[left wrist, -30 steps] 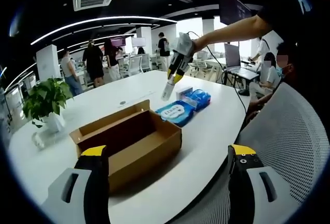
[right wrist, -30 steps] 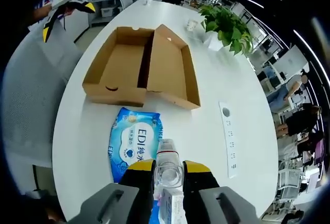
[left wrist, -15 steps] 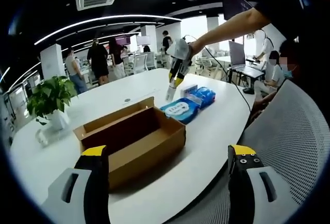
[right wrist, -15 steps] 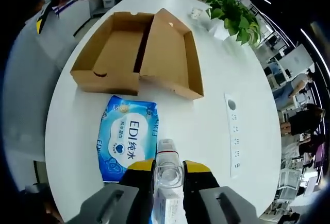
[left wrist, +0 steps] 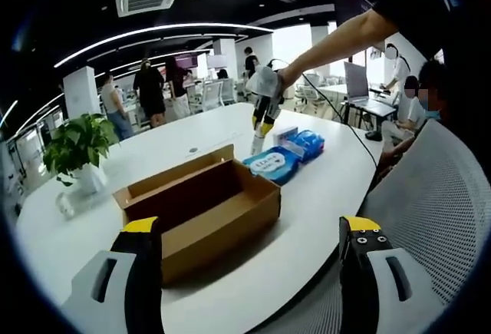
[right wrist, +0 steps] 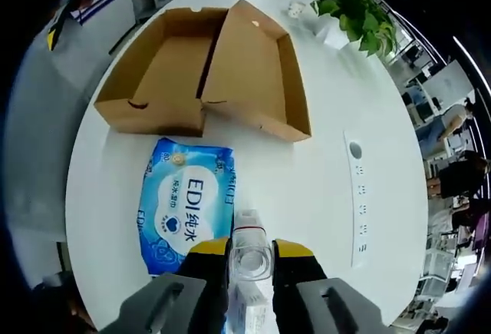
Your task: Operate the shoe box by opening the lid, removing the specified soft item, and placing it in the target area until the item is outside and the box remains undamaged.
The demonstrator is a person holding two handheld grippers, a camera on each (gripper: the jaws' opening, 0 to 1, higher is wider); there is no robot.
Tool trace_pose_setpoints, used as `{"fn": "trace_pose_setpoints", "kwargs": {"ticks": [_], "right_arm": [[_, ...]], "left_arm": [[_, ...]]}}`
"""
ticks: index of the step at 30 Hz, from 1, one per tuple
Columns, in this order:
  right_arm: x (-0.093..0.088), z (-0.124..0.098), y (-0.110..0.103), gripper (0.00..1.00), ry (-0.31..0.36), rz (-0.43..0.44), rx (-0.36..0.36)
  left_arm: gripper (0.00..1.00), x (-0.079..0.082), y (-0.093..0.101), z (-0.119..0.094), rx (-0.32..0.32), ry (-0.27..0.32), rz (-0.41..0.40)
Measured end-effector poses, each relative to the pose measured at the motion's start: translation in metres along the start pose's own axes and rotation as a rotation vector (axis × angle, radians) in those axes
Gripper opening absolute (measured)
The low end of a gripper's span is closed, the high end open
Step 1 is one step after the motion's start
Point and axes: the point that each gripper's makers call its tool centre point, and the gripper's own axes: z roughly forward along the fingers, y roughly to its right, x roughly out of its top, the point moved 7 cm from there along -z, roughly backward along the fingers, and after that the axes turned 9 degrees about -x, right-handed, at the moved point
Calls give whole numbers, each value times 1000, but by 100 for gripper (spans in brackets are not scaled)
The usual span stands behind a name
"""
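Observation:
A brown cardboard shoe box lies open on the white table, its inside bare in the right gripper view, with the lid folded out flat beside it. Just past the box lies a blue soft pack of wet wipes. My right gripper is shut on a small clear bottle and hangs above that pack; from the left gripper view it shows with the bottle pointing down. My left gripper is open with nothing between its jaws, short of the table's near edge.
A second blue pack and a small white carton lie behind the wipes. A potted plant stands at the table's far end, and a socket strip is set into the top. A mesh chair is beside me; people stand behind.
Both views have shifted slightly with the hands. The right gripper keeps hold of the bottle and now hangs a bit nearer the box. Nothing on the table has moved.

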Motion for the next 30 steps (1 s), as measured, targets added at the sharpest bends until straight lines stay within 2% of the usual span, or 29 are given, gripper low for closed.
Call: {"fn": "trace_pose_setpoints", "kwargs": {"ticks": [4, 13, 30], "right_arm": [[2, 2, 1, 17, 1, -19, 5], [11, 3, 3, 16, 37, 14, 8], [14, 8, 3, 17, 48, 14, 17]], "left_arm": [[99, 0, 0, 0, 1, 2, -6], [98, -1, -1, -1, 6, 3, -14], [97, -1, -1, 0, 1, -8, -16]]}}
